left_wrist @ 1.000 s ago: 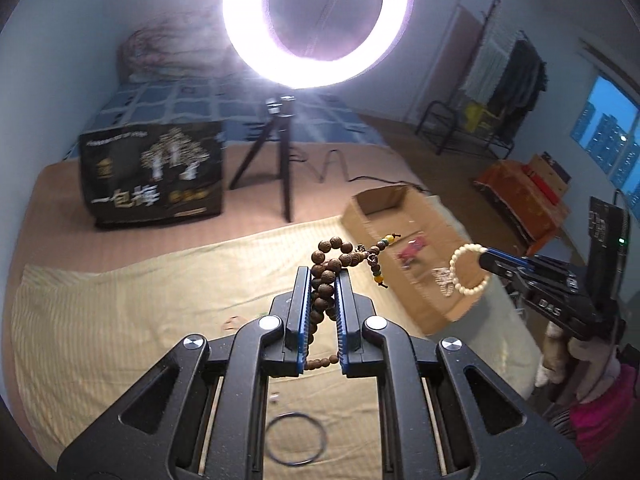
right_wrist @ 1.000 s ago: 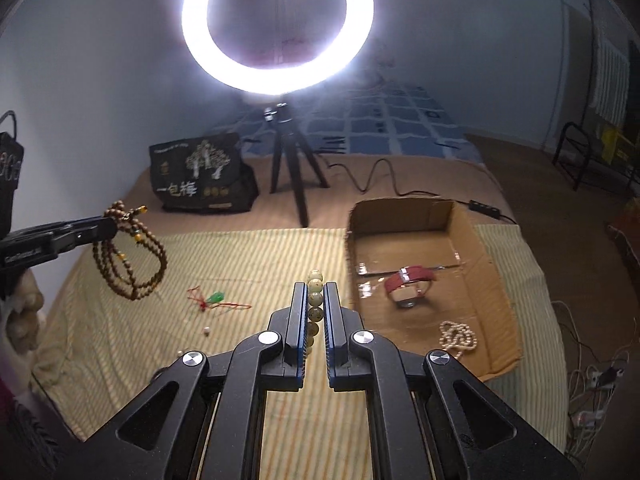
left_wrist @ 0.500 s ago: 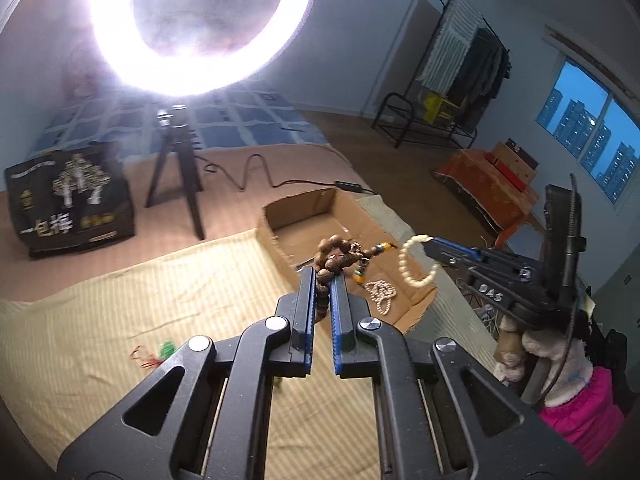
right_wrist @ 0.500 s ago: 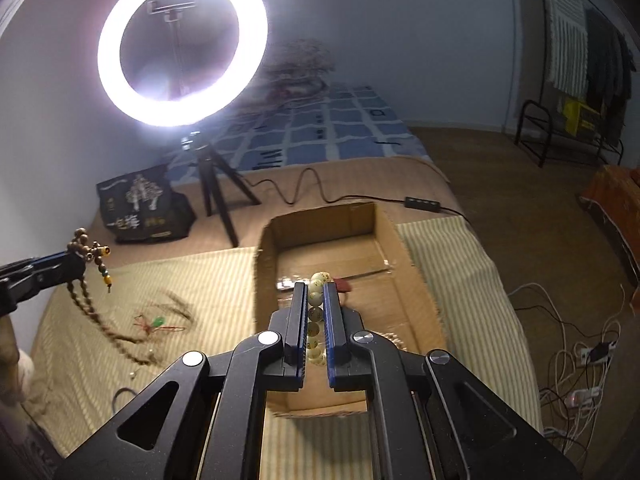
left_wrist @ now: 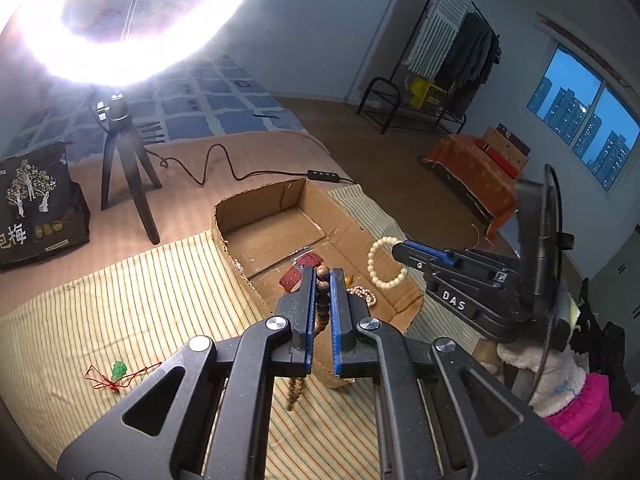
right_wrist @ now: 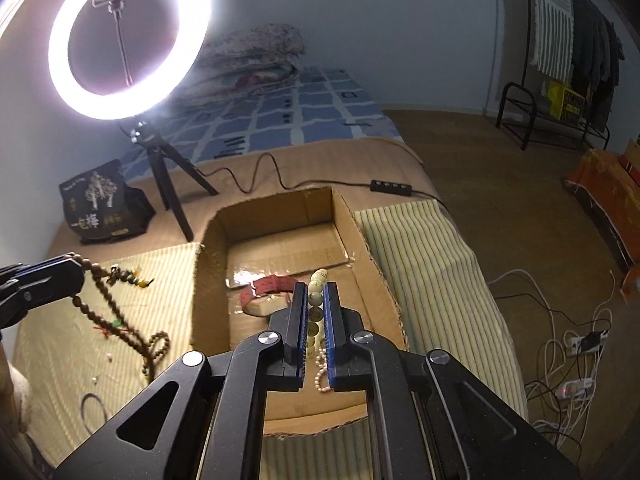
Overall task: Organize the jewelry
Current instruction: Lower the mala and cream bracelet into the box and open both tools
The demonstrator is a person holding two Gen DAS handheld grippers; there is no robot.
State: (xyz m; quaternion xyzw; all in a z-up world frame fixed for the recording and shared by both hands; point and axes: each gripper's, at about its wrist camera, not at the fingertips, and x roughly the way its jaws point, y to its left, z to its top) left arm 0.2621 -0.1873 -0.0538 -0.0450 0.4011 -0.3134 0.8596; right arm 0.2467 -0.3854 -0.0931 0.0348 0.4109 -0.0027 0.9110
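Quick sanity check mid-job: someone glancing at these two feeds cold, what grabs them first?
The glaring ring light on its tripod at the far end of the bed. Next, the open cardboard box on the striped cloth, holding a red watch strap and a pearl strand. Then the left gripper shut on the wooden bead necklace beside the box, and the right gripper holding a cream bead bracelet over it.

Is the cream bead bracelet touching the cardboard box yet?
Apart. In the left wrist view the cream bracelet hangs from the right claw, above the box floor, its whole loop showing.
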